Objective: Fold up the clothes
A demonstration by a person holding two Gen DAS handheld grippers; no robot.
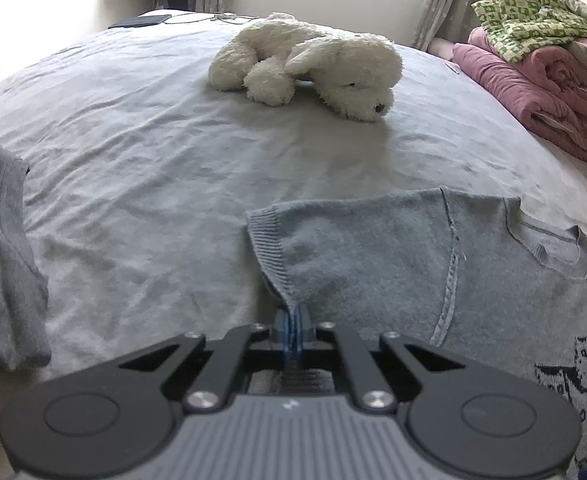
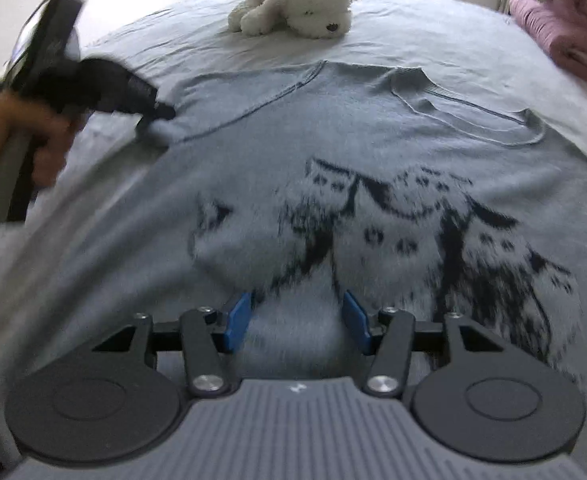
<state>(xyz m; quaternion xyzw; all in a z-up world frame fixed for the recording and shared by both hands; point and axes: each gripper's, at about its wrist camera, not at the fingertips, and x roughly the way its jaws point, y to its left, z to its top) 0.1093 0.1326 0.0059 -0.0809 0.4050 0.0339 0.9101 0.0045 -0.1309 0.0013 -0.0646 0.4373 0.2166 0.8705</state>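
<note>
The grey knitted sweater with a black picture on its front (image 2: 373, 168) lies flat on the grey bed (image 1: 153, 152), its neck toward the fluffy white toy dog (image 1: 313, 64), long way running from neck to hem. The left gripper (image 1: 292, 320) pinches the sleeve edge tight. That thin pinch could slip, I think, and the fold would flop. The right gripper (image 2: 296, 316) hangs open over the picture, holding nothing.

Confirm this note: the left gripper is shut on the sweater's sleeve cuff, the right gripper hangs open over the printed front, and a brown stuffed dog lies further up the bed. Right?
One slip: the stuffed dog is white, not brown, as both wrist views show. The rest holds: the left gripper is shut on the sweater sleeve cuff, and the right gripper is open over the print.
</note>
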